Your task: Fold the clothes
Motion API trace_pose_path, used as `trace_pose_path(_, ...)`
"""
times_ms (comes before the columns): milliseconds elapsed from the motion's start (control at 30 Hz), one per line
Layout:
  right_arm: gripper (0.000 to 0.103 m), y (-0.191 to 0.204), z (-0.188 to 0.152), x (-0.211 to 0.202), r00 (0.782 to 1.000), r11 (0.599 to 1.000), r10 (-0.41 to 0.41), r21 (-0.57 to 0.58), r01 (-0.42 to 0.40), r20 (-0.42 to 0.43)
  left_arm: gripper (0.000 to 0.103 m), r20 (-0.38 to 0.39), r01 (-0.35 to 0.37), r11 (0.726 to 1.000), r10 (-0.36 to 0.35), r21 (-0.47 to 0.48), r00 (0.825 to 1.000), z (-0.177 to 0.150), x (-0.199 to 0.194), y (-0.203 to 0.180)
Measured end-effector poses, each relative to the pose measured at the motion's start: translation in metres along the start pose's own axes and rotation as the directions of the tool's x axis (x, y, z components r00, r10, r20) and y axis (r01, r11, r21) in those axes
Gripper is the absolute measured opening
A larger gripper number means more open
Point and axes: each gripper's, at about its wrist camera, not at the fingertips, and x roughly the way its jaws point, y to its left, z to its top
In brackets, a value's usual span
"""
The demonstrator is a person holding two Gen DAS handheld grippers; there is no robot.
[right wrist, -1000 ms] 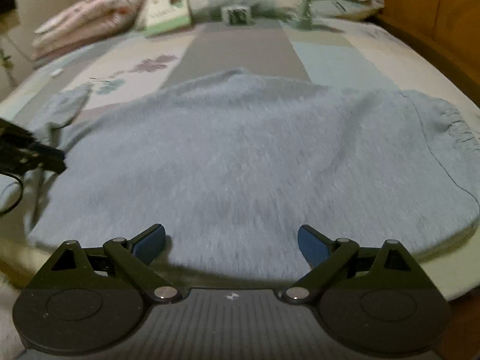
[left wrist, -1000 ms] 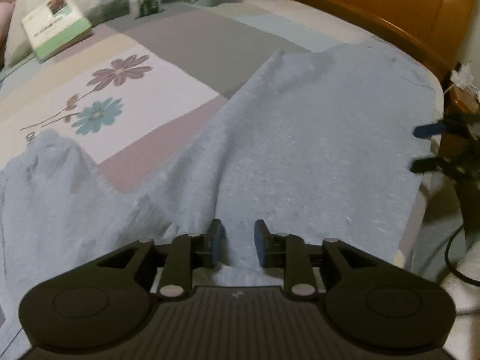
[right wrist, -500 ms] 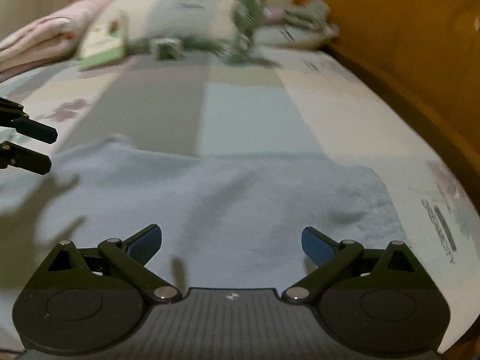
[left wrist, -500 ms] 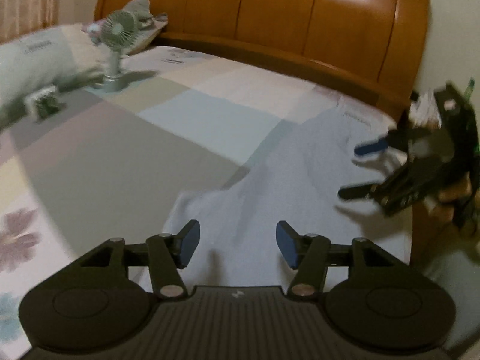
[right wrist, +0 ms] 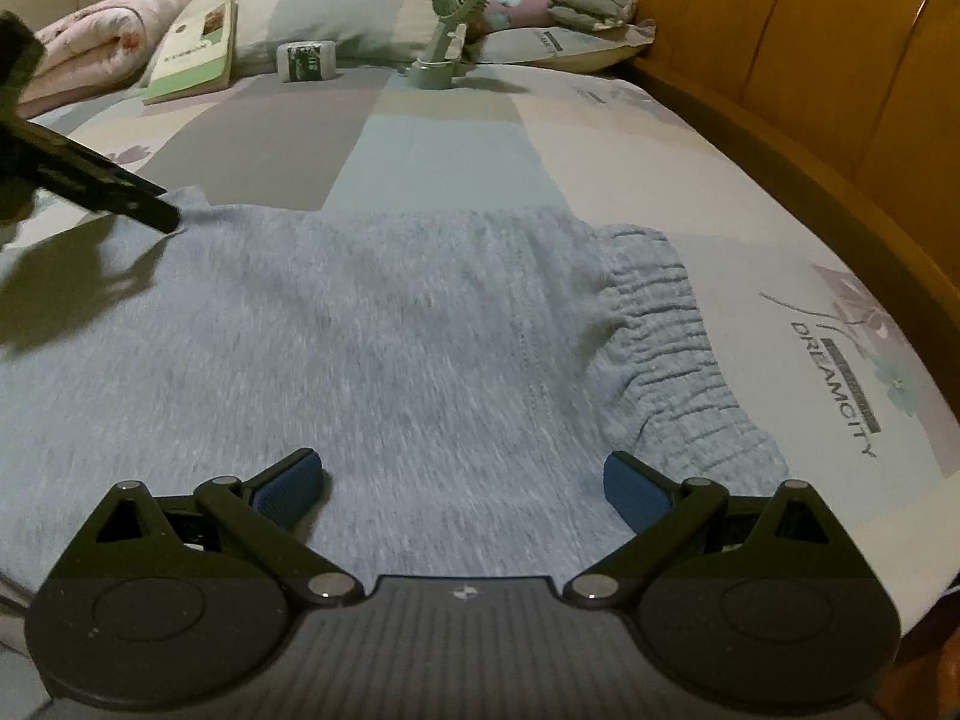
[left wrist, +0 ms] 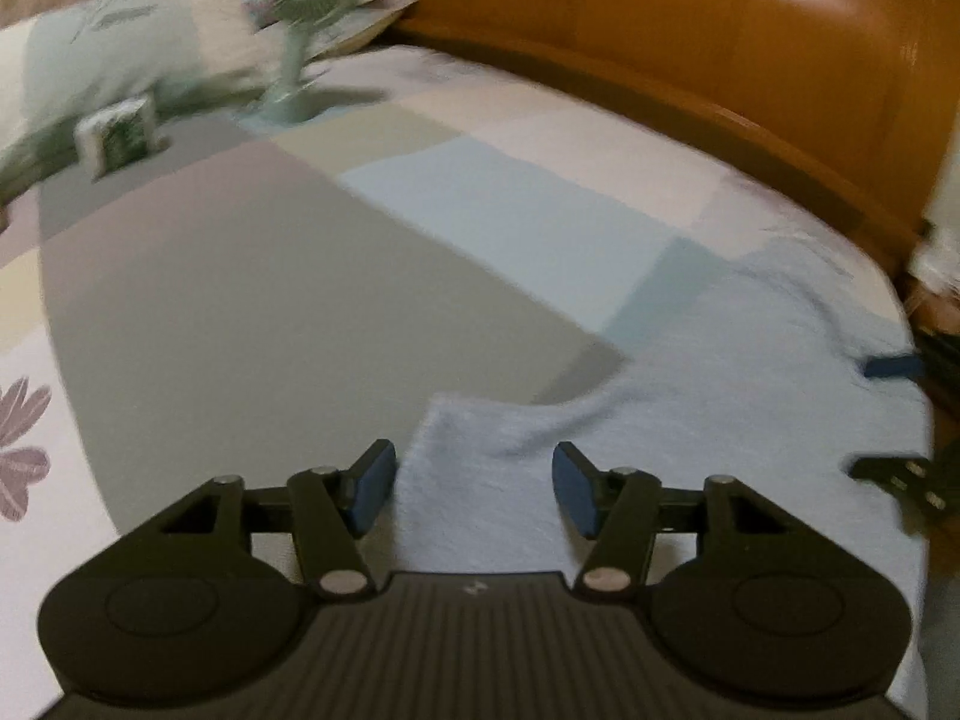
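Left gripper [left wrist: 474, 492] hovers over the near corner of the pale blue trousers [right wrist: 420, 330], its jaws opening, with cloth lying below and between the blue pads [left wrist: 369, 492] but not pinched by them. Right gripper [right wrist: 462, 489] stands with its jaws spread wide and empty above the same garment, just short of the gathered elastic waistband [right wrist: 672, 324], which lies to its right near the bed's edge. Trousers rest flat on the patchwork bedspread [right wrist: 420, 120], spread across the near end of the bed, apparently so that both tools can reach an edge from one side. In the right wrist view the left gripper's dark fingers appear at the far left corner of the cloth; whether they touch it cannot be told. Wooden bed frame [right wrist: 810, 90] bounds the right side. Green fan [right wrist: 450, 24], small box [right wrist: 307, 60], book [right wrist: 192, 54] and pillows [right wrist: 336, 6] sit well apart at the far end, leaving the folding area free. Judged from this layout, one fold appears laid down, and the next grasp probably falls on an outer edge.
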Motion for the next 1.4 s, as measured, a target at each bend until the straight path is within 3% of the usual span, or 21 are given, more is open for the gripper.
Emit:
trace_pose_path(67,0.102,0.008,0.007,-0.008,1.0,1.0,-0.018,0.005,0.018,0.0,0.066,0.012,0.015,0.999,-0.016,0.045,1.0,-0.005,-0.01,-0.013)
trace_pose_path(200,0.103,0.029,0.013,-0.026,0.996,0.996,0.081,-0.023,-0.081,0.037,0.067,-0.006,0.058,0.98,-0.058,0.191,0.998,-0.019,-0.026,-0.041)
trace_pose_path(367,0.103,0.05,-0.007,-0.017,0.992,0.986,0.124,-0.109,-0.128,-0.036,0.07,-0.07,0.105,0.939,-0.087,0.328,0.994,-0.051,-0.047,-0.065)
trace_pose_path(500,0.103,0.048,-0.009,-0.025,0.995,0.992,0.091,-0.086,-0.095,-0.041,0.072,-0.163,0.115,0.938,-0.064,0.327,0.985,-0.079,-0.053,-0.073)
trace_pose_path(567,0.103,0.054,-0.003,-0.033,0.996,0.993,0.081,-0.08,-0.083,-0.03,0.073,-0.154,0.103,0.94,-0.054,0.326,0.987,-0.088,-0.063,-0.076)
trace_pose_path(633,0.103,0.061,0.004,-0.04,0.994,0.992,0.112,-0.063,-0.111,0.004,0.075,-0.158,0.105,0.935,-0.054,0.339,0.986,-0.088,-0.071,-0.08)
trace_pose_path(700,0.103,0.074,0.009,-0.044,0.987,0.986,0.156,-0.059,-0.155,0.027,0.075,-0.111,0.072,0.931,-0.035,0.357,0.993,-0.085,-0.08,-0.084)
trace_pose_path(867,0.103,0.106,0.006,-0.026,0.985,0.984,0.169,-0.062,-0.17,-0.024,0.076,-0.122,0.095,0.944,-0.059,0.315,0.991,-0.09,-0.082,-0.088)
trace_pose_path(1033,0.103,0.101,-0.019,-0.031,0.989,0.99,0.139,-0.015,-0.14,-0.06,0.08,-0.188,0.066,0.963,-0.016,0.261,0.982,-0.107,-0.082,-0.085)
trace_pose_path(1167,0.103,0.081,-0.011,-0.043,0.992,0.991,0.123,0.063,-0.121,-0.028,0.08,-0.173,0.061,0.968,-0.018,0.244,0.985,-0.097,-0.091,-0.079)
trace_pose_path(1300,0.103,0.057,0.019,-0.037,0.999,0.988,0.025,0.151,-0.029,0.028,0.08,-0.095,-0.017,0.968,0.042,0.251,0.995,-0.062,-0.084,-0.08)
trace_pose_path(1400,0.103,0.04,0.031,-0.01,0.999,0.972,-0.032,0.232,0.034,-0.01,0.081,-0.065,-0.027,0.978,0.041,0.209,0.997,-0.038,-0.065,-0.076)
